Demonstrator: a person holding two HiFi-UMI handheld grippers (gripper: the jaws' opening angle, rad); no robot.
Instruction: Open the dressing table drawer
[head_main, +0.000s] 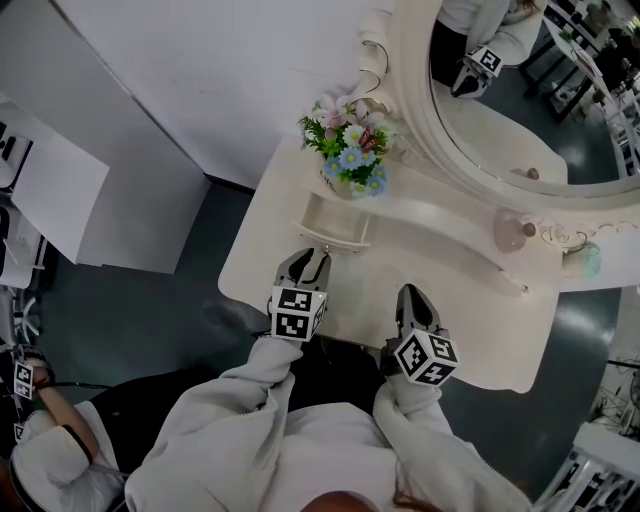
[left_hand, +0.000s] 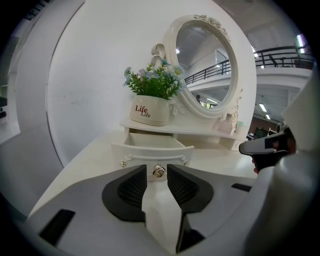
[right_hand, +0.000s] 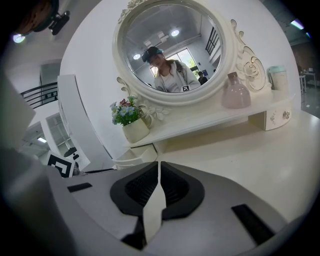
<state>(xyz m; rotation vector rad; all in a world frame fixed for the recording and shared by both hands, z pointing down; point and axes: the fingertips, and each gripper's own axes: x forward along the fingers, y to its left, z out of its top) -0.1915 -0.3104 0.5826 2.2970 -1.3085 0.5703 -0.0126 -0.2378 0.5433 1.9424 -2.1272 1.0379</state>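
From the head view, the small left drawer (head_main: 335, 222) under the raised shelf of the dressing table (head_main: 470, 310) stands pulled out over the tabletop with its pale inside showing, just below the pot of flowers (head_main: 350, 150). The left gripper (head_main: 305, 265) points at its front, and the right gripper (head_main: 412, 300) hovers over bare tabletop to the side. In the left gripper view the jaws stand apart. The drawer's small metal knob (left_hand: 159, 170) shows in the gap at their tips, and the pads do not seem to press on it, so I judge the gripper open and free of the knob. In the right gripper view the jaws are closed together on nothing, aimed across the table toward the oval mirror (right_hand: 172, 50). The opening looks essentially done; at most, drawing the left gripper clear is left.
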